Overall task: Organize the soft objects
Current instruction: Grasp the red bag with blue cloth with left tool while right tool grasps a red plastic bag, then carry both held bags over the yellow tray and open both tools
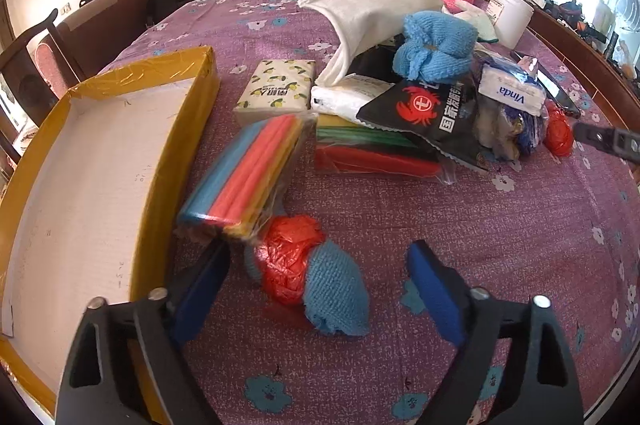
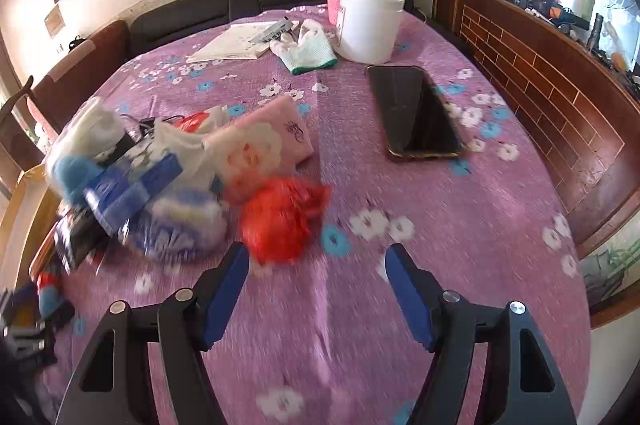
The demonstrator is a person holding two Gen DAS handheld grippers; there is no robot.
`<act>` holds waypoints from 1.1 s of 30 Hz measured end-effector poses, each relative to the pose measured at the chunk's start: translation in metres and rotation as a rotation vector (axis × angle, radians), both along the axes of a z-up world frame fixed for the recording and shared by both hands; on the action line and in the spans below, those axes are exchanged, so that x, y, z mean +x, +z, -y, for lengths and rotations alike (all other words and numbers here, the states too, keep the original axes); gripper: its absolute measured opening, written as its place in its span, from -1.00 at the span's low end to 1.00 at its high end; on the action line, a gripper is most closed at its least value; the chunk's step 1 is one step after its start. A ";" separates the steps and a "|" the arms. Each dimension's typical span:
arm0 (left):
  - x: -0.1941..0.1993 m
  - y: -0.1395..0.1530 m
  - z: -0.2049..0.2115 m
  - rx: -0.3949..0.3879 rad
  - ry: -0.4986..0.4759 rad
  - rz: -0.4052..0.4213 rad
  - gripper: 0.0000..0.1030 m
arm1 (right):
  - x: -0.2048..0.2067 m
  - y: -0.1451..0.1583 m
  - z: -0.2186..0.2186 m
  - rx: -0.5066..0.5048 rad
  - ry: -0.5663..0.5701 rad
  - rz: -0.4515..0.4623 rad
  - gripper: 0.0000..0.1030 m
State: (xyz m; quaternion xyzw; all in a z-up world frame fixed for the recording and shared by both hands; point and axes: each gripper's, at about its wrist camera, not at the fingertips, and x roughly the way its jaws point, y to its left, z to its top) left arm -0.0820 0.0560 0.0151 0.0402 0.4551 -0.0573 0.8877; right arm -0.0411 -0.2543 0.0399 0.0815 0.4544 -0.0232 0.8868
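Left wrist view: the left gripper (image 1: 318,279) has its jaws spread wide and released, and a blue knitted cloth (image 1: 338,295) bundled with a crumpled red plastic bag (image 1: 286,257) lies on the purple bedspread (image 1: 500,245) between them, nearer the left finger. At 9 o'clock stands the open yellow box (image 1: 140,161), seemingly where the soft things go. A pack of coloured sponge strips (image 1: 248,173) lies just beside the box at 11 o'clock. The bundle looks light, limp and compressible; the knit should grip well, the plastic may slip and crackle. I would pinch it across the middle, where bag and cloth meet.

Right wrist view, blurred: the right gripper (image 2: 318,279) is likewise released and empty. A second red plastic bag (image 2: 280,217) lies at 11 o'clock just ahead of the left finger, touching the pile of tissue packs (image 2: 132,189). It would crush easily, so take it at its bulk.
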 end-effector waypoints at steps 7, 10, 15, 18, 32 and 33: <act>-0.007 0.014 -0.023 -0.102 0.010 0.033 -0.16 | 0.033 -0.017 -0.014 0.024 0.017 -0.059 0.06; -0.011 0.022 -0.032 -0.148 0.005 0.056 -0.16 | 0.033 -0.019 -0.016 0.031 0.016 -0.073 -0.32; -0.014 0.025 -0.045 -0.171 0.007 0.076 -0.16 | 0.018 -0.006 -0.009 0.041 -0.014 -0.039 -0.35; -0.014 0.025 -0.052 -0.200 0.002 0.075 -0.16 | 0.003 0.006 -0.003 0.047 -0.032 -0.005 -0.35; -0.042 0.087 -0.083 -0.284 -0.006 0.236 -0.16 | -0.048 0.051 -0.048 0.067 0.100 0.094 -0.34; -0.041 0.089 -0.090 -0.290 0.007 0.236 -0.16 | -0.048 0.055 -0.058 0.077 0.134 0.100 -0.34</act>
